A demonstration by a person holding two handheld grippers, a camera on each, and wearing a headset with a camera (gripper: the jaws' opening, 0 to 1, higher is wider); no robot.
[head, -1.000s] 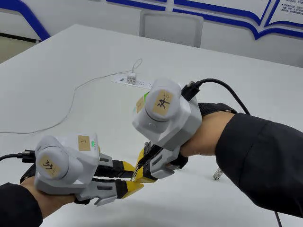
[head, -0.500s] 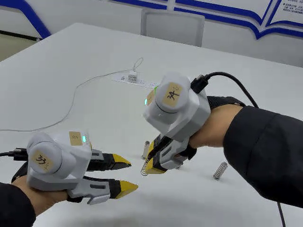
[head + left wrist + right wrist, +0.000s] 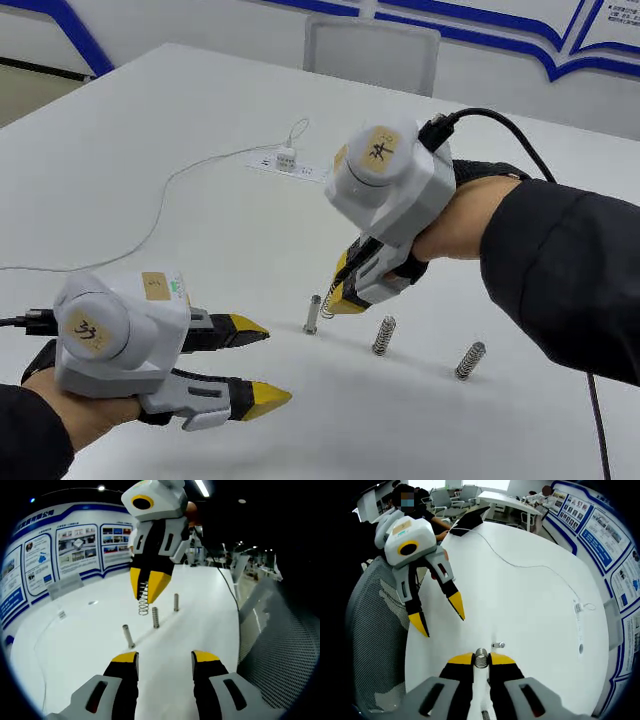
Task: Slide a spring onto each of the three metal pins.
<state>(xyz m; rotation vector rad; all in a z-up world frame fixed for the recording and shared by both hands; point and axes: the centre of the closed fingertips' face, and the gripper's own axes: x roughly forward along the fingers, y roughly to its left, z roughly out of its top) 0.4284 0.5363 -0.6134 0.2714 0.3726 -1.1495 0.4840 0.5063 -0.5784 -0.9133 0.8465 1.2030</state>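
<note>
Holding a coiled spring (image 3: 143, 600) pinched in my right gripper (image 3: 340, 298), near the bare pin (image 3: 313, 313). Left gripper (image 3: 272, 365) gapes empty; table (image 3: 120, 150) wide open around.

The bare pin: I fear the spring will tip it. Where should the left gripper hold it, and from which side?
Probably low on the shaft of the bare pin, coming in level from the side where the left gripper is. The pin stands upright, and the right gripper holds the spring near its top, which must stay free.
</note>
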